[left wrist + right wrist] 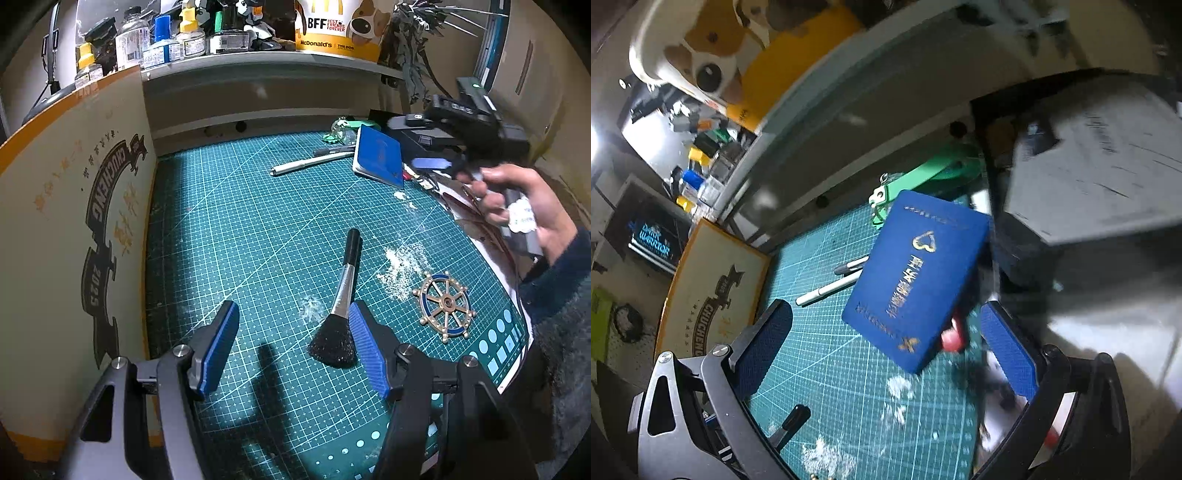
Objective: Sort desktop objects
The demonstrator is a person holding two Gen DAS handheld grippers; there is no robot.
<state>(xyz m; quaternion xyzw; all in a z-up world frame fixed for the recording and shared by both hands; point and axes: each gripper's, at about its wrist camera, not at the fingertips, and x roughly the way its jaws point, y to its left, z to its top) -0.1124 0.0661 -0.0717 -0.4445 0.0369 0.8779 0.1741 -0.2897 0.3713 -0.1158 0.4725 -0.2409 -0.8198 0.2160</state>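
Observation:
A black-bristled brush (345,288) with a silver ferrule lies on the green cutting mat (240,221). Its bristles rest just beside the right finger of my left gripper (293,308), which stands open with nothing between its pads. A gold and blue ship-wheel ornament (445,304) lies to the right of the brush. My right gripper (884,308) is open and blurred by motion. A blue booklet (918,278) with gold lettering lies just ahead between its fingers, untouched. In the left wrist view the booklet (378,157) sits at the far right, under the hand-held right gripper.
A white pen (310,164), a dark pen (332,150) and a green keychain (343,129) lie at the mat's far side. White crumbs (402,266) dot the mat. A printed board (74,221) walls the left. A bottle-laden shelf (166,40) overhangs the back. A black box (1089,166) stands right.

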